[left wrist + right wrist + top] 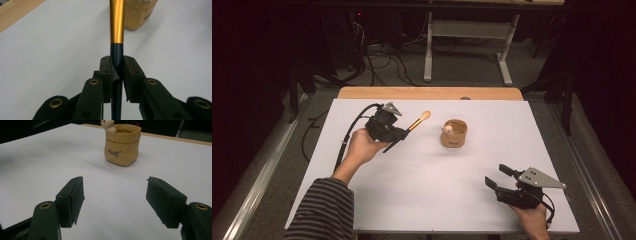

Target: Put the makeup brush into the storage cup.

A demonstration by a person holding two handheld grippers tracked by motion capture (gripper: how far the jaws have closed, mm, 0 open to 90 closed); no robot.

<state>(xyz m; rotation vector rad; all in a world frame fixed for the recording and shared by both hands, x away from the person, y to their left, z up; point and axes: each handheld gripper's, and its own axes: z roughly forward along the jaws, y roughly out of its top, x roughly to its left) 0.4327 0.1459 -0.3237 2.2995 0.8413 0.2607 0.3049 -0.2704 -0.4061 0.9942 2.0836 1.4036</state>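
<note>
My left tool pinches a long makeup brush with a dark handle, gold metal ferrule and pale tan bristles; in the left gripper view the dark handle sits clamped between the two black jaws, and the bristle end is cut off by the top of that picture. The handle's tail runs down out of sight behind the jaws. In the high view the brush is held above the far left part of the white surface, its bristles pointing toward the far edge and slightly toward the pot.

The small tan ceramic pot shaped like a sack stands just short of the far edge, near its middle. A little pale bear figure peeks over its rim; its head is cropped in the right gripper view. There is dark writing on the pot's front, but I cannot read it.

My right tool has its jaws spread wide, holding nothing, near the near right corner of the surface. Between it and the pot the white surface lies bare. A strip of wooden tabletop shows past the far edge. The room beyond is dark and hard to make out.
</note>
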